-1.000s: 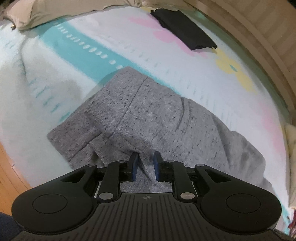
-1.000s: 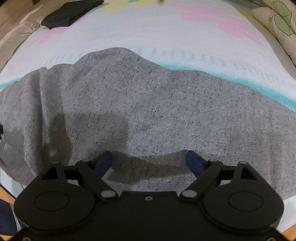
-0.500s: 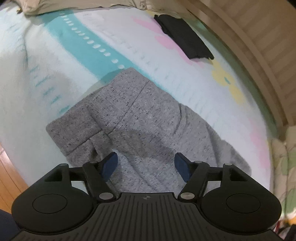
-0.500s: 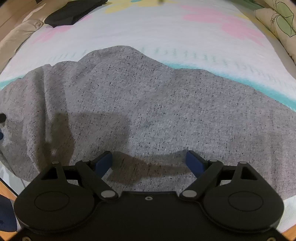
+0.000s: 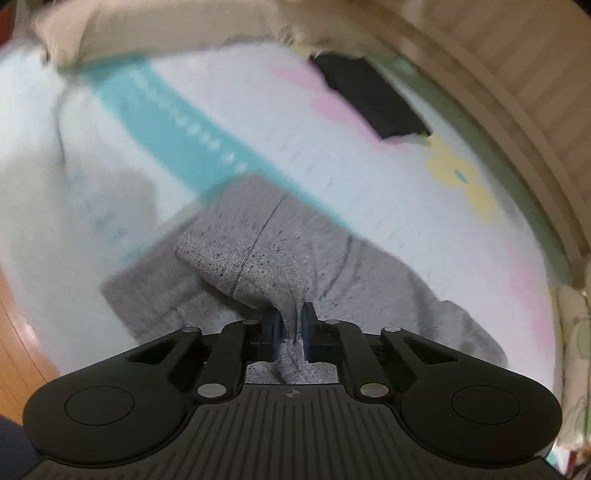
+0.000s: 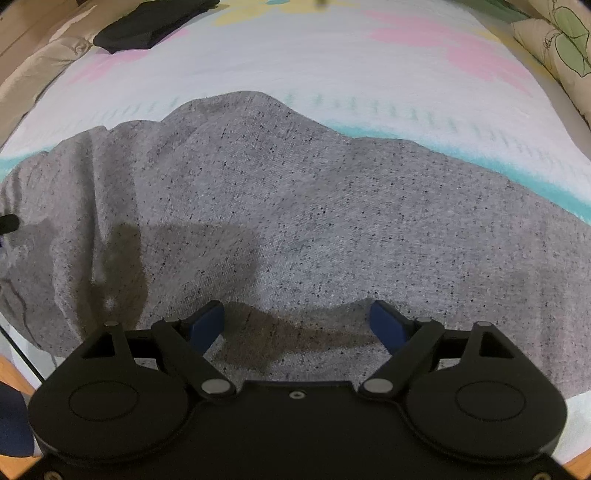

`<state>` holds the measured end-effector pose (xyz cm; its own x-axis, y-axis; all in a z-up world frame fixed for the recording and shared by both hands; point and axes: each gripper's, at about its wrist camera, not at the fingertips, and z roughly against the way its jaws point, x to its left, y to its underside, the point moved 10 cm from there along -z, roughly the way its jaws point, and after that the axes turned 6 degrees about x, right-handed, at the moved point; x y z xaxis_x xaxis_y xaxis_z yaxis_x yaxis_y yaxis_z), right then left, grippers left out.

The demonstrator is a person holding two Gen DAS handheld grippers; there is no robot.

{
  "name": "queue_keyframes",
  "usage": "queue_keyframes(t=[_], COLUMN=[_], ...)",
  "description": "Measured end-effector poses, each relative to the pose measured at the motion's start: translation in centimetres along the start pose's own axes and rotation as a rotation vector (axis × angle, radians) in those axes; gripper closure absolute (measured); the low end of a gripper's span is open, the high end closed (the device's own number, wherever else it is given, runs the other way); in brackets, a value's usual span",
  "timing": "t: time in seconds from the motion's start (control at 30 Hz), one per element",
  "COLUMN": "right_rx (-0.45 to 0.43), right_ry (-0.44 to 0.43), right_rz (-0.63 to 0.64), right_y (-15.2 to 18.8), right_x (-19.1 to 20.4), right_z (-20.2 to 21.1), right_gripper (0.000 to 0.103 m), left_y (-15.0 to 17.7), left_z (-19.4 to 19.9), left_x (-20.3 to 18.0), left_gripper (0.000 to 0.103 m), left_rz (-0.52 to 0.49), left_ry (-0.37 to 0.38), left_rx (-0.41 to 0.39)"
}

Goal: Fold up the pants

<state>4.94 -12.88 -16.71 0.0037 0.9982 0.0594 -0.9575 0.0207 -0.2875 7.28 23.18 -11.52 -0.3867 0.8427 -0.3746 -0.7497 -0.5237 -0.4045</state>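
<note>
Grey speckled pants point(image 6: 295, 221) lie spread across a pastel patterned bed sheet point(image 6: 314, 62). In the left wrist view the pants point(image 5: 255, 243) bunch up toward my left gripper point(image 5: 290, 328), which is shut on a pinched fold of the grey fabric and lifts it off the sheet. My right gripper point(image 6: 297, 325) is open and empty, low over the near part of the pants, with its blue pads point(image 6: 207, 323) wide apart. A bit of the left gripper point(image 6: 7, 223) shows at the left edge of the right wrist view.
A folded black garment point(image 5: 373, 99) lies at the far side of the bed, also in the right wrist view point(image 6: 147, 26). A beige pillow point(image 5: 129, 26) lies at the back, a leaf-print pillow point(image 6: 557, 40) at right. A wooden bed frame point(image 5: 498, 66) curves behind. Wood floor point(image 5: 14, 343) lies at left.
My left gripper opened half a second ago, then shut on a fold of the pants and pulled it up. The right gripper stayed open and nearly still.
</note>
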Motion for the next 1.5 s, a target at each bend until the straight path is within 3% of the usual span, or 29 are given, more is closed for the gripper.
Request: queue_keyframes(t=[0.1,0.17,0.33,0.5,0.57,0.67,0.83,0.97,1.07,1.2,1.33,1.5], right_rx=[-0.002,-0.009,0.001,0.008,-0.004,-0.031,-0.079,-0.12,-0.145,-0.18,-0.217,-0.245], right_ry=[-0.029,-0.045,-0.037,0.01,0.01,0.001,-0.051,-0.074,-0.068,-0.044,-0.034,-0.026], right_rz=[-0.033,-0.054,-0.038,0.001,0.01,0.02,0.002,-0.025,-0.026,-0.007,0.036,0.105], right_y=[-0.2,-0.3,-0.2,0.5,0.5,0.3,-1.1,-2.4,-3.4,-4.8,-7.3,-11.8], right_x=[-0.4,-0.6,-0.8,-0.9,-0.7,-0.5,-0.1,0.1,0.3,0.5,1.0,2.0], right_z=[0.9,1.5,1.4,0.3,0.6,1.3,2.6,3.2,3.4,3.6,4.1,1.8], right_gripper=[0.018,0.018,0.018,0.018,0.018,0.018,0.018,0.018,0.018,0.018,0.017,0.017], left_y=[-0.6,-0.6,1.2,1.3,1.1,0.3,-1.3,-0.8,1.4,6.2,8.2,8.3], left_z=[3.5,4.3,1.9,1.7,3.1,5.8,7.1,2.9,-0.9,-5.7,-5.0,-4.7], left_x=[0.3,1.3,4.3,3.9,3.5,3.4,-0.1,-4.9,-7.7,-7.0,-6.1,-5.2], left_gripper=[0.094,0.098,0.097,0.097,0.096,0.097,0.096,0.096,0.095,0.096,0.096,0.096], left_rz=[-0.051,-0.043,-0.049,-0.007,0.006,0.006,-0.141,-0.285,-0.403,-0.483,-0.543,-0.465], left_ry=[-0.025,-0.032,-0.117,-0.081,-0.054,-0.094,-0.107,-0.017,0.046,0.007,0.015,0.06], left_rx=[-0.056,-0.034,0.068,0.068,0.049,-0.044,-0.13,-0.032,0.064,0.268,0.254,0.301])
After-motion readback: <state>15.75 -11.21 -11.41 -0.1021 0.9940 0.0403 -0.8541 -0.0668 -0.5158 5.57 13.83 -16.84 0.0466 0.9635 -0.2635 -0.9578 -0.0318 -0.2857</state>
